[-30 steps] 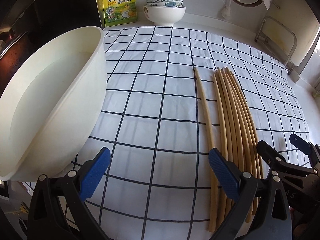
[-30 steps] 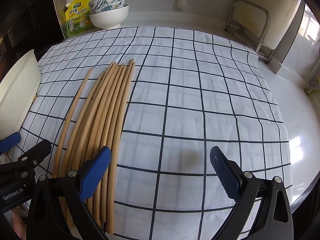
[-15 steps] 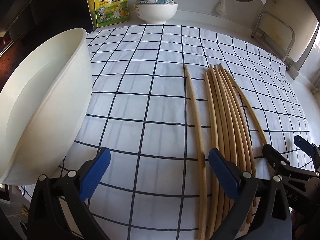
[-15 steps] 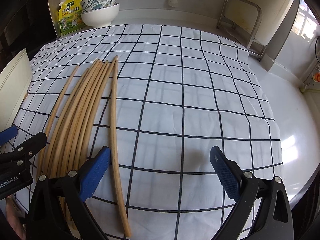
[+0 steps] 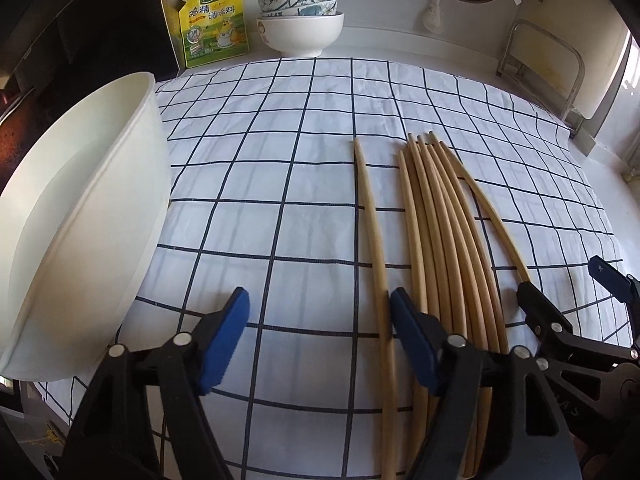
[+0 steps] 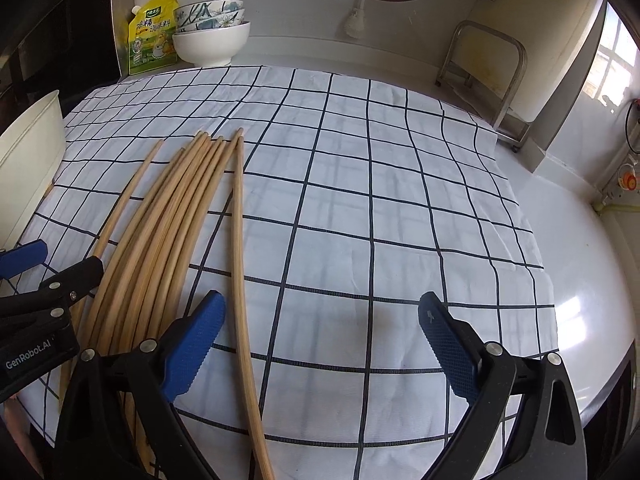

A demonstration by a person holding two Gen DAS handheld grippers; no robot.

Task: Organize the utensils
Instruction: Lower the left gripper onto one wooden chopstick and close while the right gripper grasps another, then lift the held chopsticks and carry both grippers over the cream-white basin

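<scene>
- Two views, left wrist first: the left gripper [image 5: 320, 336] fills the lower frame with jaws spread wide, nothing between them. One chopstick [image 5: 374, 240] lies apart just left of the chopstick bundle [image 5: 444, 248] on the checked cloth [image 5: 260, 184]; a white basin [image 5: 80, 216] sits at left.
- Right wrist view: the right gripper [image 6: 320, 340] is wide, holding nothing. Its left fingertip [image 6: 196, 340] sits between the bundle [image 6: 160, 240] and a separated chopstick [image 6: 239, 264]. Stacked bowls [image 6: 212, 36] stand upper left.
</scene>
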